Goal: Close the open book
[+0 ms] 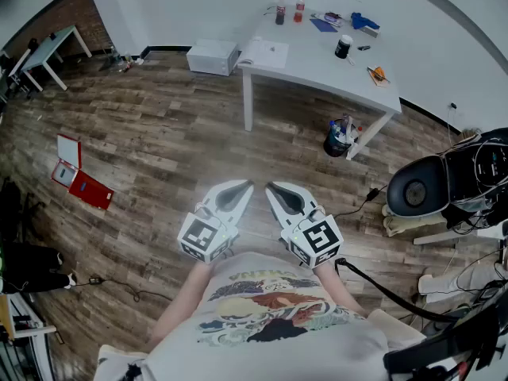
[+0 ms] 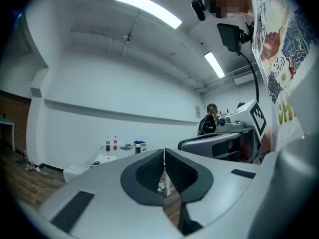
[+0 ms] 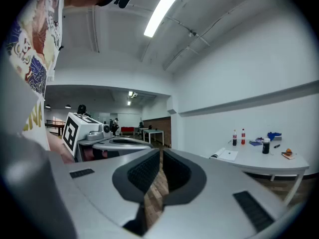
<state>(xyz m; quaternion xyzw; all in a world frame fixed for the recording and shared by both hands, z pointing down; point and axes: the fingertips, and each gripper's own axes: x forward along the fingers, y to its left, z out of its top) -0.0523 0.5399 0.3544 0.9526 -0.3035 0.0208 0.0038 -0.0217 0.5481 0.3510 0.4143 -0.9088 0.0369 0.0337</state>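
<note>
Held level and side by side in front of a person in a printed white T-shirt (image 1: 270, 312), the grey left tool (image 1: 242, 187) and the grey right tool (image 1: 274, 189) each carry a cube of square markers, and their tips lean towards one another. The left tool's (image 2: 164, 154) dark ribbed pads meet at the tip, closed on nothing. The right tool (image 3: 160, 156) is likewise drawn together and empty, with only a sliver of wood-plank floor (image 1: 159, 133) showing beneath its pads. Well apart from both, across the floor, stands a white rectangular worktop (image 1: 317, 63). The open white-paged book (image 1: 266, 52) lies flat at its left end in the head view, near the corner. Two red-capped bottles (image 1: 290, 9), a black cup (image 1: 343, 47) and a blue object (image 1: 363, 21) stand further along it. A white box (image 1: 212, 57) sits on the floor just beside the worktop, and a red and white folder (image 1: 79, 177) lies open far to the left.
</note>
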